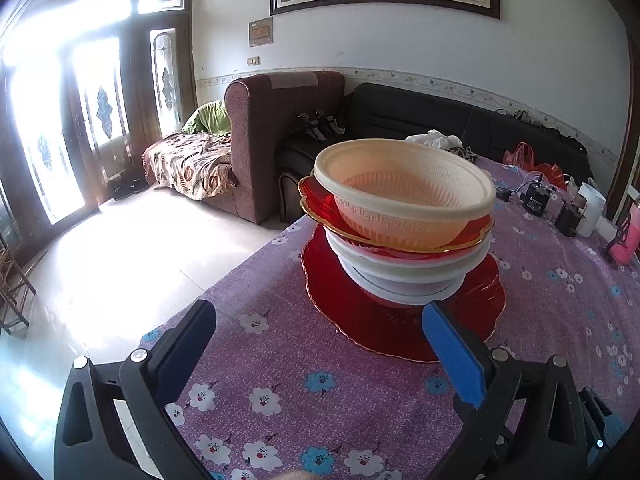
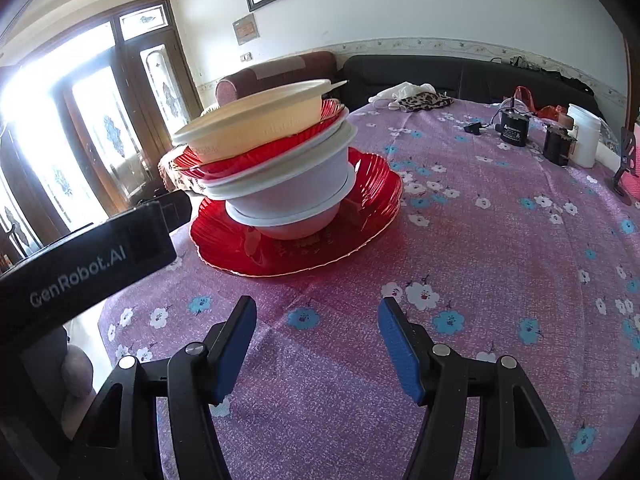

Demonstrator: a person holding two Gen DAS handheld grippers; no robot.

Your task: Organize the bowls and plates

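Note:
A leaning stack stands on a large red plate point(image 1: 400, 320) point(image 2: 360, 216) near the table's left edge. On it sit white bowls point(image 1: 404, 276) point(image 2: 296, 192), then a smaller red plate point(image 1: 320, 200) point(image 2: 248, 160), then a cream bowl point(image 1: 404, 184) point(image 2: 256, 120) on top. My left gripper point(image 1: 320, 320) is open just short of the stack, its right fingertip over the red plate's near rim. My right gripper point(image 2: 316, 312) is open over bare cloth, in front of the stack. The left gripper's black body point(image 2: 92, 264) shows at the left of the right wrist view.
The purple flowered tablecloth point(image 2: 480, 260) covers the table; its left edge drops to a pale floor point(image 1: 120, 256). At the far right stand a black adapter point(image 2: 514, 130), a white jar point(image 2: 584, 136) and a pink item point(image 1: 628, 240). Sofas point(image 1: 288, 128) lie beyond.

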